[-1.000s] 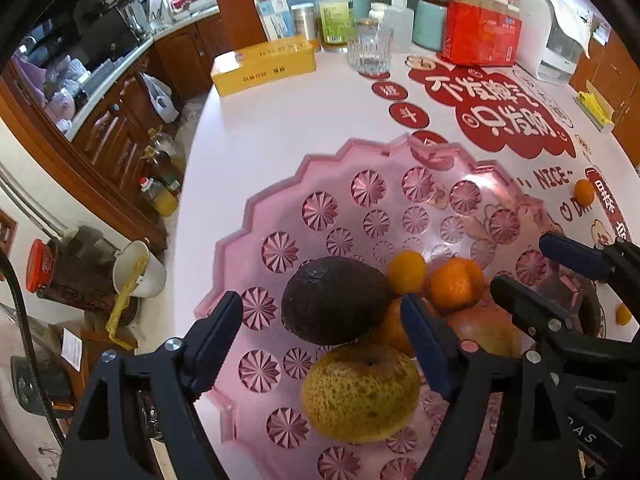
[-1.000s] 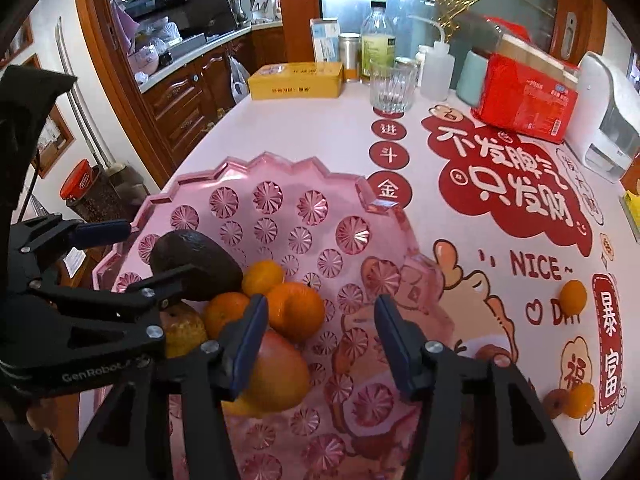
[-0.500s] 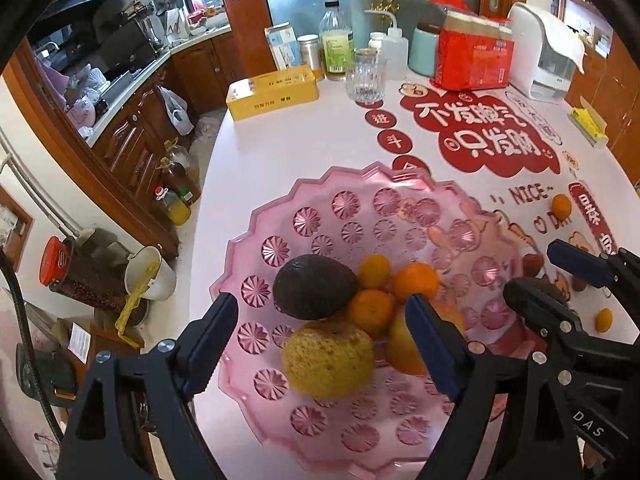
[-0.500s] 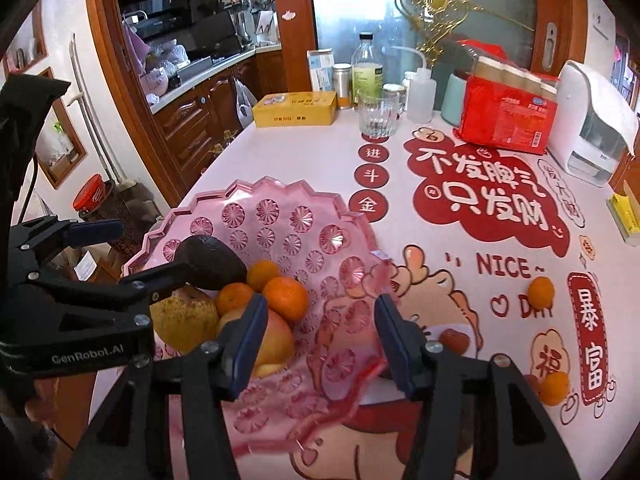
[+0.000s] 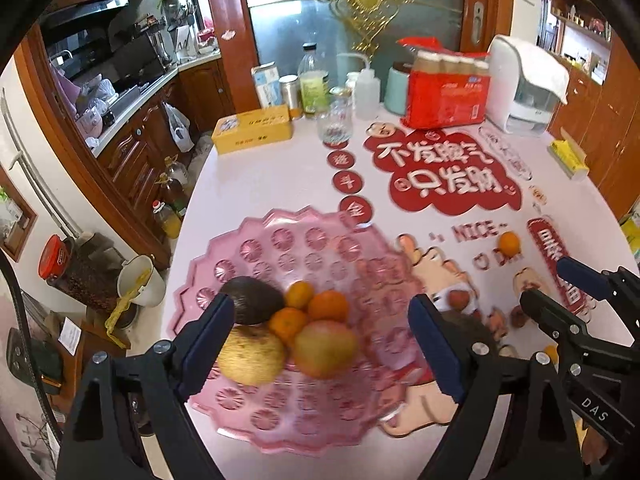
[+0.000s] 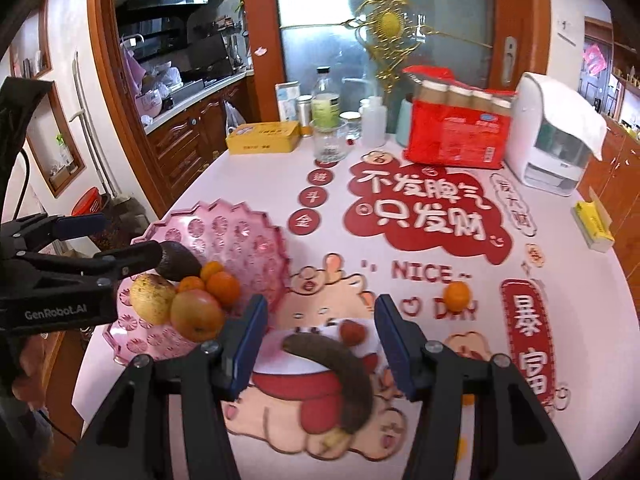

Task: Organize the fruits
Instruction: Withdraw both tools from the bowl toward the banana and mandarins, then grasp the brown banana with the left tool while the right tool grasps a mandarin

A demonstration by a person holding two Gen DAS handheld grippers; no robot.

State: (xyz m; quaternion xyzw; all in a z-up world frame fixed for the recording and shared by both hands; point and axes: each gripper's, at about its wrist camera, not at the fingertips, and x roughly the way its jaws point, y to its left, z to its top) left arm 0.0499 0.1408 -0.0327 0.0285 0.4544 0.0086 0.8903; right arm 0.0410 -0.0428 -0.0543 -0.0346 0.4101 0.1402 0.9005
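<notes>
A home kitchen: wooden cabinets and range hood at ten o'clock, cluttered dining table with a water dispenser at one

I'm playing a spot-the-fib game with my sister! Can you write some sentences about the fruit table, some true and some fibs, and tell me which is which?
1. The avocado lies in the pink tray. True.
2. A small orange sits alone on the table, outside the tray. True.
3. The right claw is squeezing the apple. False: its jaws are empty and the apple rests in the tray.
4. The dark banana is in the tray. False: it lies on the table, beside the tray.
5. The yellow box stands at the far end of the table. True.
6. The left claw holds an orange. False: it is open and empty; its jaws have just been opening.
</notes>
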